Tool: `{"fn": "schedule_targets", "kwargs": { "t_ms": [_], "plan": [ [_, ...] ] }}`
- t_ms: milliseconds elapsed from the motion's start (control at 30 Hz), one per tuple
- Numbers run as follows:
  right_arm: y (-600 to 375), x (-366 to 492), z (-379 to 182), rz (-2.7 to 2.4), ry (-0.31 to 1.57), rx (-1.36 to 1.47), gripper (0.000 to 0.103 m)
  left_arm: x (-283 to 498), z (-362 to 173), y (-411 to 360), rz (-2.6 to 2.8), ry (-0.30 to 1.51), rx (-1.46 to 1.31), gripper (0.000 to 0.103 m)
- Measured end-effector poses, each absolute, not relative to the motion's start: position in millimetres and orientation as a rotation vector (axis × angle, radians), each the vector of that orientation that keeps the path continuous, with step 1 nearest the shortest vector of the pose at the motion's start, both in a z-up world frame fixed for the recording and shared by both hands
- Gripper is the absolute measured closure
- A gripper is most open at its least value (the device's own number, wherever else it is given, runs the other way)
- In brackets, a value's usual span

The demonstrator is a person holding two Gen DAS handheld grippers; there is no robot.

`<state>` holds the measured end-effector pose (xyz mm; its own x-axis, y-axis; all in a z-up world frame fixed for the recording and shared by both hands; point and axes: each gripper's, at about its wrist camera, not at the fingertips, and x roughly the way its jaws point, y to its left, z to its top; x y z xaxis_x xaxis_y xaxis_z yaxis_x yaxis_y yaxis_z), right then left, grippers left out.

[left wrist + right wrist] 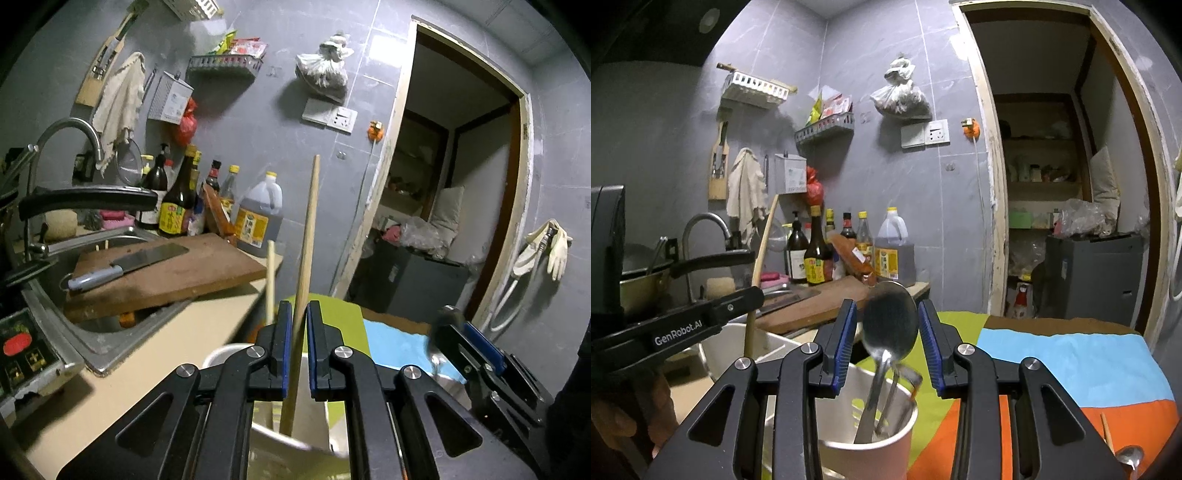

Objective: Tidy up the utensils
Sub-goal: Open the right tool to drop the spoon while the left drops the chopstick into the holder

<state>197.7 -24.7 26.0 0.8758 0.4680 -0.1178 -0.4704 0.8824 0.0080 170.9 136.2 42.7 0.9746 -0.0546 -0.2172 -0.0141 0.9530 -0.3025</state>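
Utensils: wooden chopstick (306,258) pinched in left gripper (295,350), tip inside white holder (221,350) | metal spoon (889,325) stands in pink cup (871,439), right gripper (887,345) jaws apart, not pressing it | left to do: loose spoon (1130,456) on striped cloth (1071,354).

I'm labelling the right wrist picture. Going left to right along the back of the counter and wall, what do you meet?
Faucet → hanging cloth → dark sauce bottle → big oil jug → wall socket → doorway.
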Motion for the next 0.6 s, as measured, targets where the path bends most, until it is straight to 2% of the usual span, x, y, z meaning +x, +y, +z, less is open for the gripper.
{"fn": "schedule_targets", "kwargs": {
  "t_ms": [167,200,267,433,500,600],
  "plan": [
    [-30.8,193.7,25.7,0.496,0.135,-0.012,0.064,163.4,43.6,133.7,-0.042,0.232,-0.311,0.097],
    [-32.6,192.1,26.4,0.497,0.134,-0.011,0.060,160.3,44.7,133.2,-0.047,0.227,-0.312,0.096],
    [-36.9,189.0,28.9,0.499,0.127,-0.002,0.055,156.8,47.3,132.2,-0.051,0.217,-0.307,0.092],
    [-52.8,179.5,39.8,0.483,0.107,0.023,0.049,148.8,56.4,126.0,-0.079,0.197,-0.302,0.083],
    [-60.4,175.8,44.1,0.469,0.099,0.031,0.036,145.5,60.3,122.3,-0.094,0.188,-0.300,0.077],
    [-76.6,168.3,52.1,0.446,0.079,0.045,0.030,139.7,66.5,113.1,-0.121,0.171,-0.295,0.070]
  ]
}}
